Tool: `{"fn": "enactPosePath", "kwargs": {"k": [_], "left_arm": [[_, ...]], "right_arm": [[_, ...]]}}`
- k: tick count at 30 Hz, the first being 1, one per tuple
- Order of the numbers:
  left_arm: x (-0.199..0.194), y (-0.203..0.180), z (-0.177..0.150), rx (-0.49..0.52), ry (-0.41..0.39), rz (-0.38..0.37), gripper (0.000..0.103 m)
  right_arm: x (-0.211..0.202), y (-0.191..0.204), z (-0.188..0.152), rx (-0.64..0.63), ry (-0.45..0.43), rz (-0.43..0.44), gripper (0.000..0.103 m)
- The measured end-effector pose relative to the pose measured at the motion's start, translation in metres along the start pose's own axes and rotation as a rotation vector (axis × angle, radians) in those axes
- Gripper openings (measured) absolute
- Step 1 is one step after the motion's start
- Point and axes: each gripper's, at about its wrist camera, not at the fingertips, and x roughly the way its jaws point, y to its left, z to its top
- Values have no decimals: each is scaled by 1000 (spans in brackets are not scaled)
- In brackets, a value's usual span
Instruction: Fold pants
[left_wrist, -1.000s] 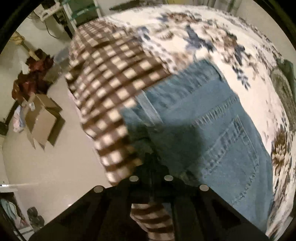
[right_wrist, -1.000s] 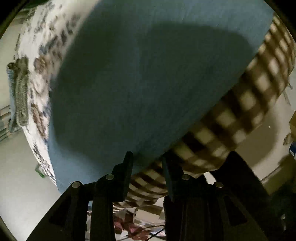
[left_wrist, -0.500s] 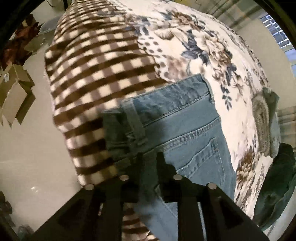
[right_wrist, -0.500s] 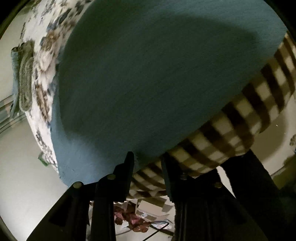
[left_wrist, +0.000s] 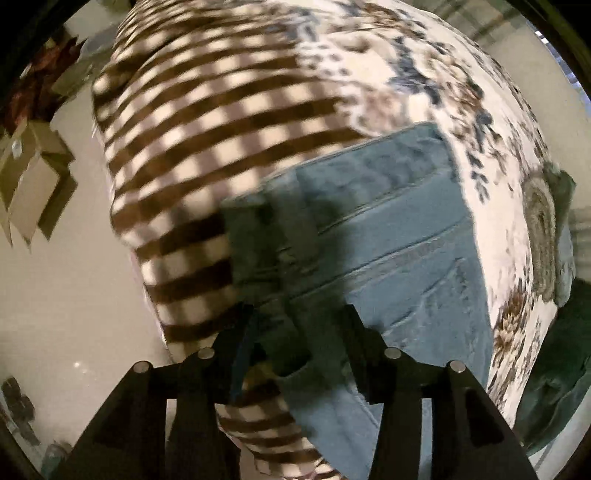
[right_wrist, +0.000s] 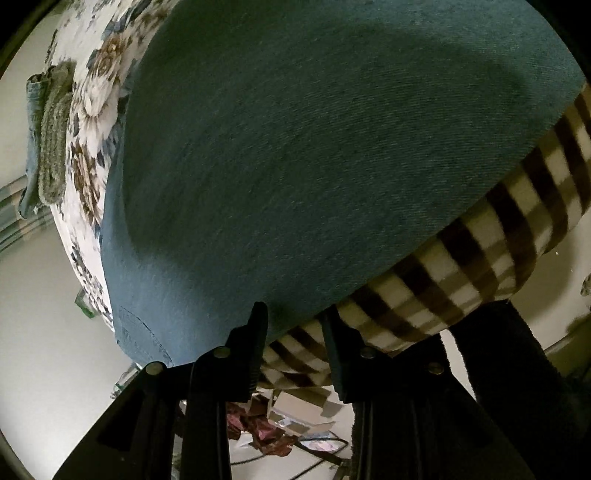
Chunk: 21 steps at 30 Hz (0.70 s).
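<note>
Blue denim pants (left_wrist: 402, 236) lie flat on a bed w/ a brown-and-cream checked blanket (left_wrist: 207, 122) and a white floral bedspread (left_wrist: 424, 62). Left view: waistband end at centre, back pocket toward 4 o'clock, checked blanket at 10–11 o'clock. Left gripper (left_wrist: 299, 328) has jaws wide apart, waistband fabric bunched between them, not clamped. Right view: denim (right_wrist: 332, 155) fills centre to 12 o'clock, checked blanket at 4 o'clock. Right gripper (right_wrist: 295, 321) sits at the denim edge, jaws parted, edge between them. Grey knit item (right_wrist: 53, 136) at 9 o'clock.
</note>
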Motion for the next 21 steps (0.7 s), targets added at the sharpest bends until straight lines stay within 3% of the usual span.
{"fn": "enactPosePath", "kwargs": {"k": [3, 6, 7, 8, 11, 13, 21], "left_arm": [[7, 0, 4, -15, -19, -25, 44], [10, -12, 5, 29, -57, 7, 43], [8, -16, 3, 48, -80, 22, 39], [6, -19, 2, 67, -102, 31, 27], [-7, -24, -6, 134, -177, 39, 18], [-18, -23, -9, 142, -195, 27, 17], [-52, -18, -9, 144, -176, -18, 16]], "right_arm": [[0, 4, 2, -9, -10, -8, 33], [1, 9, 3, -18, -19, -18, 33], [1, 10, 2, -23, -23, -21, 33], [1, 11, 2, -29, -30, -29, 32], [-2, 12, -1, -54, -72, -78, 10], [-6, 13, -3, -68, -88, -85, 5], [-19, 24, -6, -133, -97, -134, 2]]}}
